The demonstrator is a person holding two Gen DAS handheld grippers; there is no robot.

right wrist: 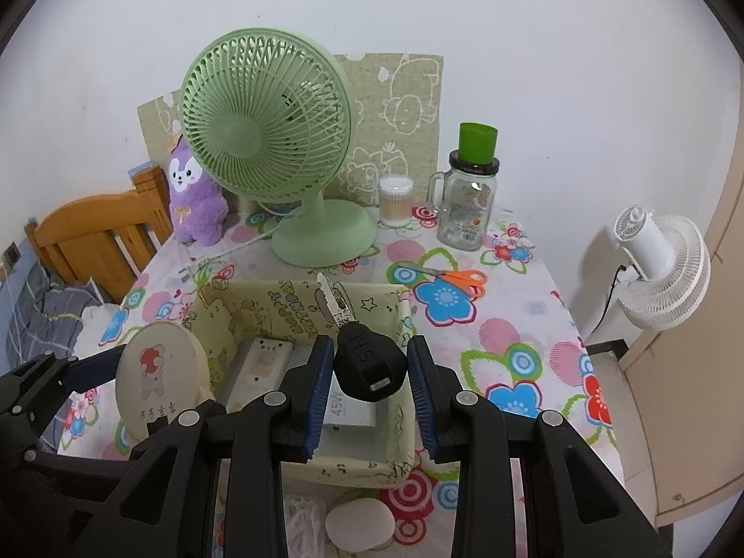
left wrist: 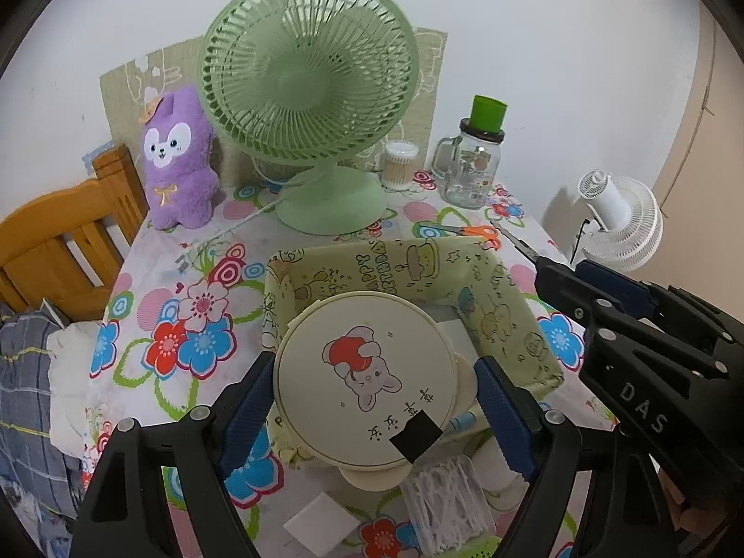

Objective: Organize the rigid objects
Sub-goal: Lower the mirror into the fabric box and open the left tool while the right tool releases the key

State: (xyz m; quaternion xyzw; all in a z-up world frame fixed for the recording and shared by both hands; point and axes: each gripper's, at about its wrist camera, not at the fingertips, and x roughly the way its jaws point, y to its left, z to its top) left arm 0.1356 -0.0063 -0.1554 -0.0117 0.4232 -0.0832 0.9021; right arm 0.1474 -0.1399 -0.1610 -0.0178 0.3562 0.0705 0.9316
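My left gripper [left wrist: 372, 400] is shut on a round cream box with a bunny lid [left wrist: 367, 372] and holds it above the near left part of a pale green fabric basket [left wrist: 507, 297]. The box also shows in the right wrist view [right wrist: 158, 372]. My right gripper [right wrist: 369, 372] holds a black-headed key [right wrist: 365, 360] over the basket [right wrist: 400, 446], blade pointing away. The blue pads [right wrist: 321, 381] touch the key head on the left; on the right a small gap shows. A white 45W charger [right wrist: 346, 407] and a flat white device [right wrist: 262, 362] lie inside the basket.
A green desk fan [left wrist: 307, 93], purple plush [left wrist: 179, 158], cotton-swab jar [left wrist: 399, 165], glass mug jar with green cup [left wrist: 472, 162] and orange scissors [left wrist: 479, 232] stand behind on the flowered tablecloth. A clear box of floss picks [left wrist: 446, 507] and white pad [left wrist: 321, 523] lie near. Wooden chair [left wrist: 60, 242] at left.
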